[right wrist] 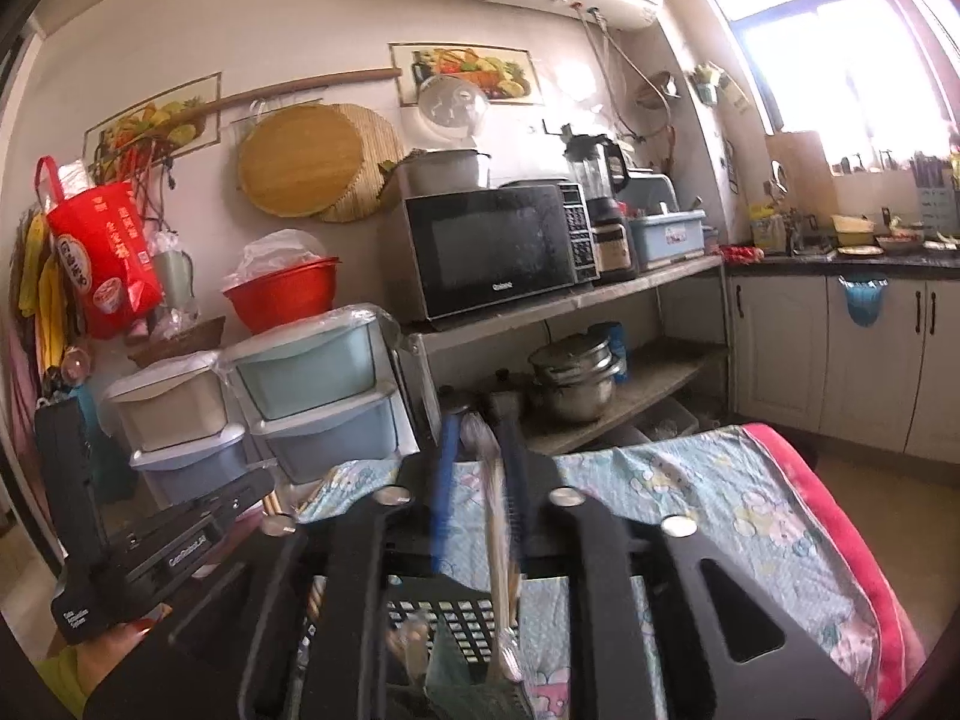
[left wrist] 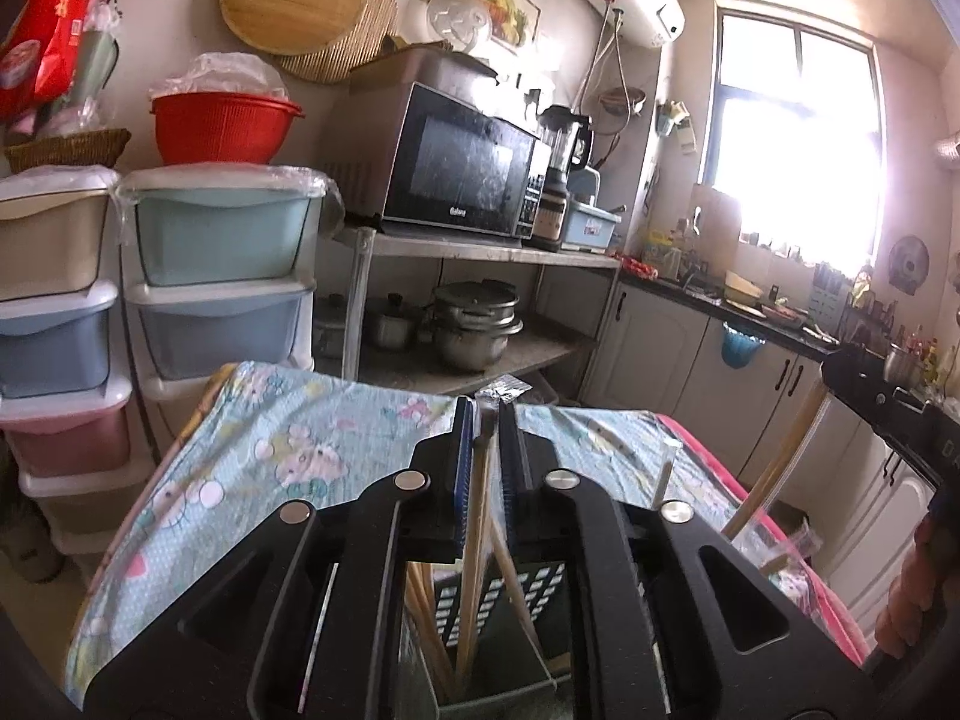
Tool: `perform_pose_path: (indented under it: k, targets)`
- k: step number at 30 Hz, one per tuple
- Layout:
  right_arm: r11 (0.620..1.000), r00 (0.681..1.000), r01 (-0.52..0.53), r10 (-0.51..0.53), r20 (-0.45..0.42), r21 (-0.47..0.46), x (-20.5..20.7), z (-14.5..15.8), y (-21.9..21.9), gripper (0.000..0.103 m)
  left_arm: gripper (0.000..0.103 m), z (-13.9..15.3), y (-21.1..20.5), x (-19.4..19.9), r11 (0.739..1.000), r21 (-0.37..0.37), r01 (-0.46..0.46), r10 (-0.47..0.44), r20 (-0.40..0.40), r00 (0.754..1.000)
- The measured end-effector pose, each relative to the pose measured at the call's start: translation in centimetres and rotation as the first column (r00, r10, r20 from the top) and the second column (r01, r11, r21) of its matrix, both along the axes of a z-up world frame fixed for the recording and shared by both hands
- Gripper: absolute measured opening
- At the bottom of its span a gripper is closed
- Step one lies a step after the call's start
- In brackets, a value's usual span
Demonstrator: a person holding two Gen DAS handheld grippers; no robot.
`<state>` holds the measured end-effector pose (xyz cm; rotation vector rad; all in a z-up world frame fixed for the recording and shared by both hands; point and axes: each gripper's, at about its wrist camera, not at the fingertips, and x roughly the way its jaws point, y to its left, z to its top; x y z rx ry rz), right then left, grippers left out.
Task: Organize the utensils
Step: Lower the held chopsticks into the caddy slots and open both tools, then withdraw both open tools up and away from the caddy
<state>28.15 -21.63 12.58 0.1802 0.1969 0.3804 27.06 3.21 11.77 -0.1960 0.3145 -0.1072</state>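
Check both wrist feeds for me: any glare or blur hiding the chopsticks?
Left wrist view: the window is blown out white and washes the counter beneath, but the chopstick in the left tool is sharp. Right wrist view: glare stays in the upper right corner; the utensil in the right tool is smeared by motion blur.

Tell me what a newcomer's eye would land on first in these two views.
First, the black left gripper filling the lower frame, a wooden chopstick between its fingers above a black perforated utensil holder. Then the red basin on the pastel drawer stacks at left, the black microwave on the metal shelf, and the glaring window at right.
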Motion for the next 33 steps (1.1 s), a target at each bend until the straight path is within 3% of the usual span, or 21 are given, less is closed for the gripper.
perform_pose_path:
  k: [8,16,27,33]
  targets:
    - [1.0,0.999,0.001,0.0,-0.049,0.01,-1.1,-1.8,-1.3,0.033,0.027,-1.3,0.1,-0.8,1.0,-0.019,0.002,-0.002,-0.039,0.999]
    - [1.0,0.996,0.004,-0.004,-0.088,-0.001,-2.5,-3.1,-2.5,0.039,0.058,-1.8,0.4,-2.5,0.999,-0.042,0.022,-0.025,-0.062,0.998]
    - [0.999,0.993,-0.005,0.001,-0.114,-0.036,-4.5,-4.2,-2.7,0.051,0.092,-2.2,0.0,-4.4,0.999,-0.04,0.031,-0.034,-0.067,0.997]
    - [0.998,0.993,0.0,-0.008,-0.115,-0.07,-5.7,-4.5,-2.4,0.061,0.092,-2.9,0.1,-5.2,0.998,-0.053,0.031,-0.036,-0.088,0.996]
